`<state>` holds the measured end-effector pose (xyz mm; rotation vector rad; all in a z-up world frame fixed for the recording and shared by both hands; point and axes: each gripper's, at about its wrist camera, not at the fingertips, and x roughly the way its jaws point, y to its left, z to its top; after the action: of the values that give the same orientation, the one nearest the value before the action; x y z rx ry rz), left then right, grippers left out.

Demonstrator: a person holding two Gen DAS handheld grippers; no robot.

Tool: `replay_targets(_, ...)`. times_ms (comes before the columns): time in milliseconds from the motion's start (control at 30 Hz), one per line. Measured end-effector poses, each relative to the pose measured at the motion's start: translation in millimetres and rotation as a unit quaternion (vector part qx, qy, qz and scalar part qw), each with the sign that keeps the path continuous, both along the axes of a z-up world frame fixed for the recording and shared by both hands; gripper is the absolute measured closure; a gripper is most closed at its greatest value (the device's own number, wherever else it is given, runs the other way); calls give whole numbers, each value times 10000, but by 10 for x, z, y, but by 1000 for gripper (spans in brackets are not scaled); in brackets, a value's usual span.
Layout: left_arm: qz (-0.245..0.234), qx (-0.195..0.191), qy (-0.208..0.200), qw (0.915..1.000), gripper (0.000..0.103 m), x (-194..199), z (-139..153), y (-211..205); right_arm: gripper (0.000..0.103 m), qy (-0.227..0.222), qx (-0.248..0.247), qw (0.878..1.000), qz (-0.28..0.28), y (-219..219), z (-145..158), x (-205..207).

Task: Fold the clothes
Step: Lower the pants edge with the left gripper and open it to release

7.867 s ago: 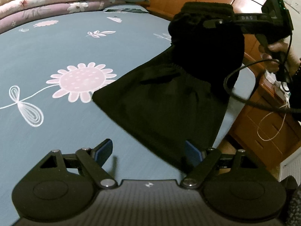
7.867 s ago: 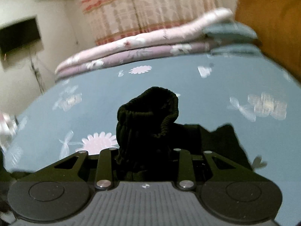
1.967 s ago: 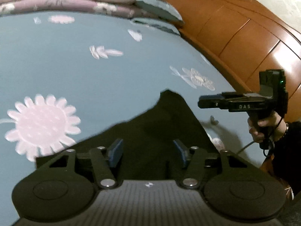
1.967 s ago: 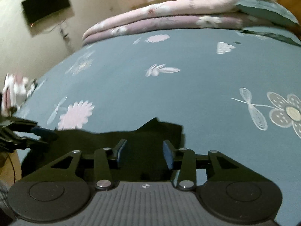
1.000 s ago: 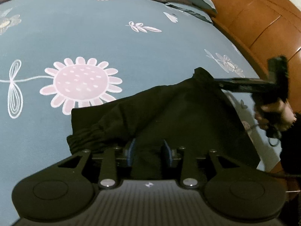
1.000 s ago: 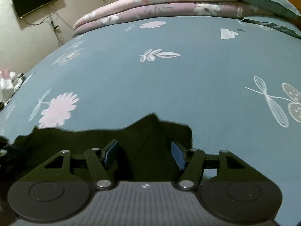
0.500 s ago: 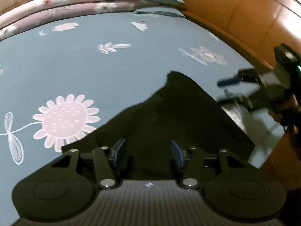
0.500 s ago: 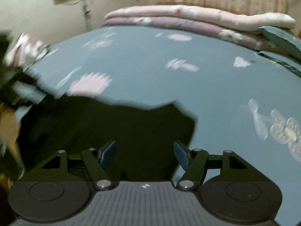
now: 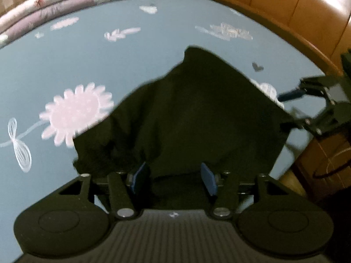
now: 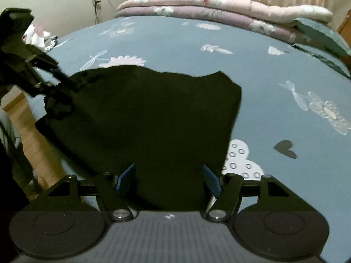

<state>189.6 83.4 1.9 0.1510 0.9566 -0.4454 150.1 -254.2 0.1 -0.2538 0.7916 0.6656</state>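
Observation:
A black garment (image 9: 193, 109) lies spread on the blue flowered bed sheet (image 9: 87, 54), with a gathered waistband at its near left corner. My left gripper (image 9: 173, 171) hovers over the near edge. Its jaws are opening, and the blue pads stand apart with cloth below them, not pinched. In the right wrist view the garment (image 10: 153, 114) fills the middle. My right gripper (image 10: 168, 173) stands open above its near edge and its pads do not press the cloth. Each gripper shows in the other's view: the right gripper (image 9: 287, 109) beside the cloth's right edge, the left gripper (image 10: 65, 83) at the waistband.
Folded pink and purple quilts (image 10: 219, 6) and pillows lie at the far end of the bed. A wooden headboard (image 9: 285, 11) runs along the right, with a wooden nightstand (image 9: 324, 164) below it. The bed's edge and the floor (image 10: 28, 127) lie at the left in the right wrist view.
My left gripper has let go of the cloth and its pads have spread apart. My right gripper has swung sideways along the garment's edge. The garment now lies flatter.

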Motion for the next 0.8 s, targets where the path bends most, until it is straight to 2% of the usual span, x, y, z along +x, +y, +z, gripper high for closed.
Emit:
replay_targets(133,-561,-213,-295,9978,44,134,116,-273,27,-181,-454,9988,-65,-21,-25,-169)
replay_targets(233,-1191,-294,-453,9914,43,198,144,-564,26,-329,-603,9973,-257,-22,-33,-318)
replay_targets(300,-1481,-335,-421,9875,43,250,114,-709,21,-541,-744,9949,-415,-3,-48,-411)
replay_targets(367,-1684,-343,-337,9845,42,307,75,-825,21,-820,-1135,9890,-480,54,-113,-503)
replay_targets(567,-1741,-220,36,9845,42,525,-66,-893,20,-1641,-2224,9603,-388,299,-339,-689)
replay_targets(600,-1755,-176,81,9843,42,545,-76,-889,19,-1778,-2299,9559,-415,320,-354,-699)
replay_targets(800,-1856,-76,159,9825,42,564,-48,-867,17,-2039,-2269,9499,-683,312,-371,-600)
